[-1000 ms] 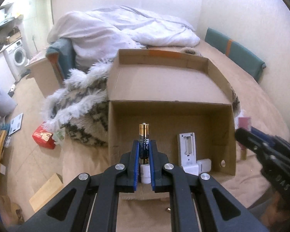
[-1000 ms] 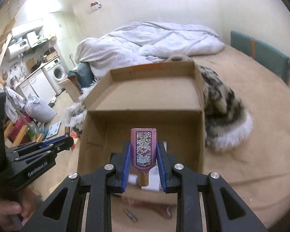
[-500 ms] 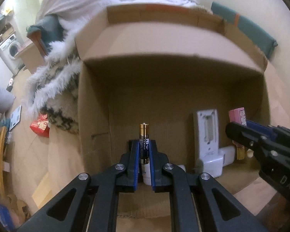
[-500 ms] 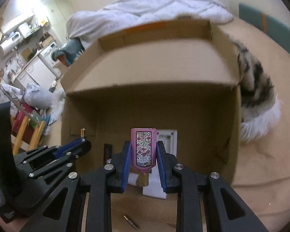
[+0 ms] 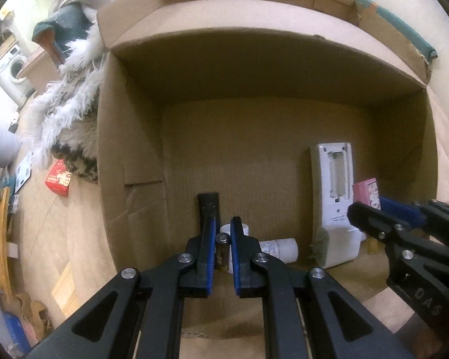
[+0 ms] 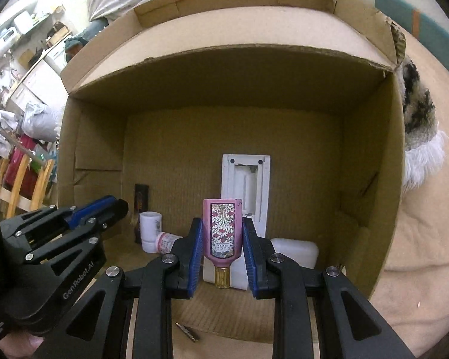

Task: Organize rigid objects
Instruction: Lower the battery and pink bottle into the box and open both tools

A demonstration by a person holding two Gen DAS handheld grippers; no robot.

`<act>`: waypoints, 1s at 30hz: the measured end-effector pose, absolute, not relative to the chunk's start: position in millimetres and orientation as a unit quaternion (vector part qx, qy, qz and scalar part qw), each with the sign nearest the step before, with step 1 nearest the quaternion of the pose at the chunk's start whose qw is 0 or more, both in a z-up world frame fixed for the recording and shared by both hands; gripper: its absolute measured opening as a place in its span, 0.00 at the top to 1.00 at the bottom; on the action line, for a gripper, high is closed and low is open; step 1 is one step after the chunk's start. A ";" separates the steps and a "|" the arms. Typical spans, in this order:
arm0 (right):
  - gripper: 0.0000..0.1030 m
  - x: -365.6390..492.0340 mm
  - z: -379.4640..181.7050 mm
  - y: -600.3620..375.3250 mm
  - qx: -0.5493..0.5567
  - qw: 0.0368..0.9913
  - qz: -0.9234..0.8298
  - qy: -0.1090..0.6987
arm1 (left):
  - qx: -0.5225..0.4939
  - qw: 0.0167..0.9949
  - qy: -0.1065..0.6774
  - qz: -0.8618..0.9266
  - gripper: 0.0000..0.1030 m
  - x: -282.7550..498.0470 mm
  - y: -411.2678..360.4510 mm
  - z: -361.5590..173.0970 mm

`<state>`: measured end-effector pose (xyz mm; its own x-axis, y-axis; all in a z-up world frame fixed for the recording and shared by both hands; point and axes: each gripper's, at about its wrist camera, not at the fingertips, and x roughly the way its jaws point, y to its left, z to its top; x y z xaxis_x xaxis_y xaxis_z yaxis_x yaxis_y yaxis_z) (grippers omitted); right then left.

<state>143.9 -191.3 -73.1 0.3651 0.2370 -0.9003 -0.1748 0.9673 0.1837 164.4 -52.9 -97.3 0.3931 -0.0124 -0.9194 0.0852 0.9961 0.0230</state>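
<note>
A cardboard box (image 5: 128,155) lies on its side, opening toward me; it also shows in the right wrist view (image 6: 371,155). My left gripper (image 5: 223,233) is inside it, its jaws slightly parted, with a gold battery (image 5: 222,249) standing low between them. My right gripper (image 6: 221,236) holds a pink floral perfume bottle (image 6: 223,230) upside down, gold cap down, just inside the box. At the back stand a white remote (image 5: 333,185), a white charger block (image 5: 339,246), white pill bottles (image 6: 150,230) and a black stick (image 5: 208,206).
The box rests on a beige bed with a furry blanket (image 5: 71,113) on its left and a white duvet behind. A small pen-like object (image 6: 187,331) lies on the box's front flap. A red packet (image 5: 58,178) lies on the floor at left.
Both grippers have moved forward into the box. The battery has dropped from sticking up above the left fingers to low between them, and the left jaws have parted a little.
</note>
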 end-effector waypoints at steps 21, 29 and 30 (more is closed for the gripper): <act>0.69 156.2 -68.2 -203.3 0.073 0.831 0.121 0.538 | 0.086 0.838 0.538 -0.039 0.67 152.2 -84.3 -103.4; 0.09 157.0 -54.8 -209.8 0.094 0.844 0.114 0.515 | 0.074 0.855 0.511 -0.038 0.42 149.4 -81.5 -80.0; 0.06 156.0 -53.8 -209.4 0.091 0.846 0.113 0.513 | 0.071 0.855 0.512 -0.039 0.42 148.8 -81.4 -79.0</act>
<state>156.0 -209.4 -53.8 0.4477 0.2843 -0.8478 -0.0969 0.9580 0.2701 148.8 -81.4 -79.0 0.4731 0.0062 -0.8810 0.1401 0.9867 0.0822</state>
